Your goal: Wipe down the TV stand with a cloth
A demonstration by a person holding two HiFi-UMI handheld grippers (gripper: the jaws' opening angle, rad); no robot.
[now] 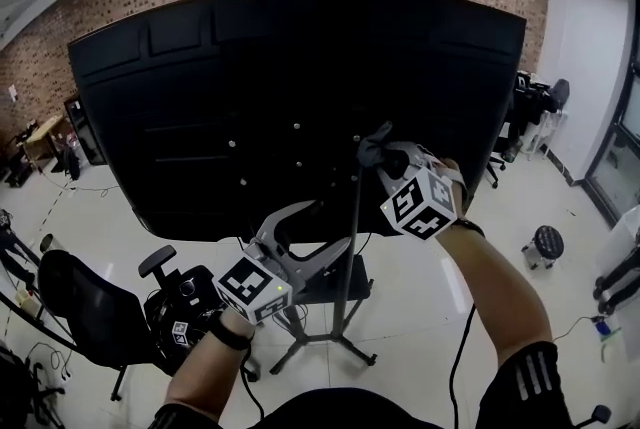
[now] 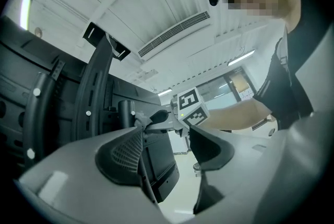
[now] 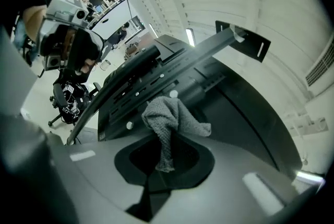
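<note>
The right gripper (image 1: 386,155) is clenched on a grey cloth (image 3: 170,117), which bunches out beyond its jaws. It holds the cloth at the upper end of the stand's pole (image 1: 350,247), close against the black back of the TV (image 1: 250,87). The left gripper (image 1: 287,235) is released, jaws apart and grasping nothing, low beside the pole under the TV's bottom edge.

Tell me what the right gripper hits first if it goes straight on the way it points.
Probably the TV's black back panel, with the held cloth touching first; depth is unclear.
</note>
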